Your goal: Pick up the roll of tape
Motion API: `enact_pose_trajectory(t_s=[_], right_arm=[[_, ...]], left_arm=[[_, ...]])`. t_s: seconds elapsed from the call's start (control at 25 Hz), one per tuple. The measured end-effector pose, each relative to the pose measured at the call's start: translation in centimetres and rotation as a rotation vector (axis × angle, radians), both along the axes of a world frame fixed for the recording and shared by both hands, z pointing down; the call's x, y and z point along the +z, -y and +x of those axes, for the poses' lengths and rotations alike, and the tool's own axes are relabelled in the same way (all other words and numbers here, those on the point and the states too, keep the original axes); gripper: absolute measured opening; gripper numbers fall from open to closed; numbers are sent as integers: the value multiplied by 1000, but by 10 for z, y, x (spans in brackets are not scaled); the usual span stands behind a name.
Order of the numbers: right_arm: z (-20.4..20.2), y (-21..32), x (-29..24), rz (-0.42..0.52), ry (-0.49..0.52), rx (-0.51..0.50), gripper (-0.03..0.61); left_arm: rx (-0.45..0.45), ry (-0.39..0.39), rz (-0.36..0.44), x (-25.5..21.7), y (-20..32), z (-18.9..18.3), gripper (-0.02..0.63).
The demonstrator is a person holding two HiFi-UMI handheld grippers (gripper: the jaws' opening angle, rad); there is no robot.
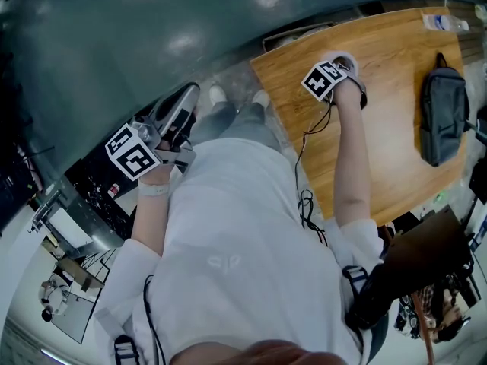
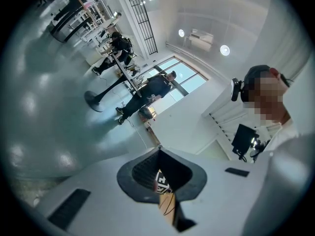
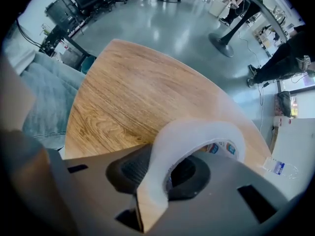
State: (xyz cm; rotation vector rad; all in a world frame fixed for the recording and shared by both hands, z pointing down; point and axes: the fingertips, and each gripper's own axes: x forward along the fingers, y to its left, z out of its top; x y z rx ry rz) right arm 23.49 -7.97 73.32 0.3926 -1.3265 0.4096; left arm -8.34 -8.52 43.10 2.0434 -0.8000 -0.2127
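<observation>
1. The right tool [image 3: 165,173] is clenched on the roll of tape [image 3: 197,129]. One jaw sits outside the whitish ring and the other inside its hole. The roll stands upright at the tool's tip, over the worktop [image 1: 388,67].
2. The left tool [image 2: 161,181] has its jaws pressed together on nothing. It is held off the worktop's edge, well apart from the right tool.
3. A dark bag [image 1: 444,116] lies on the worktop, well to the right of the right tool. A clear bottle [image 1: 445,23] lies beyond the bag. A black cable [image 1: 308,139] trails back from the right tool.
4. The worktop is light wood grain with a rounded corner. The floor [image 1: 152,29] is glossy grey-green and reflects lamps.
5. Ahead of the left tool are white walls, round ceiling lamps [image 2: 225,49], a window and people [image 2: 147,95] by tall tables.
6. The coloured print inside the roll's core and the bottle's label are too small to read.
</observation>
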Motion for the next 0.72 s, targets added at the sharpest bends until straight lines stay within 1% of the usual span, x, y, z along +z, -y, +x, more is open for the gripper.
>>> enact_pose_trajectory(t_s=[0.2,0.36,0.44,0.48,0.56,0.6,0.72], right_arm=[[3,2,1,12,3,-8,112],[6,3,3,14,11,-32,112],[2,0,-1,23,38,-23,110],[-4,-1,-5,35,68,0,109],[-17,0,-17,66,159,78,109],[-23,3,-23,85,219,124,109],[-48,19,-43,142,445,245,107]], left_arm=[[-2,0,-9,4,0,-1,0],[-3,0,-9,5,0,0,0],[-6,-1,-4,3,-2,-4,0],[-8,-2,0,2,-3,-6,0],[-11,-7,9,-3,-4,-8,0],[-12,-9,14,-4,-3,-7,0],[-14,-12,24,-8,2,-2,0]])
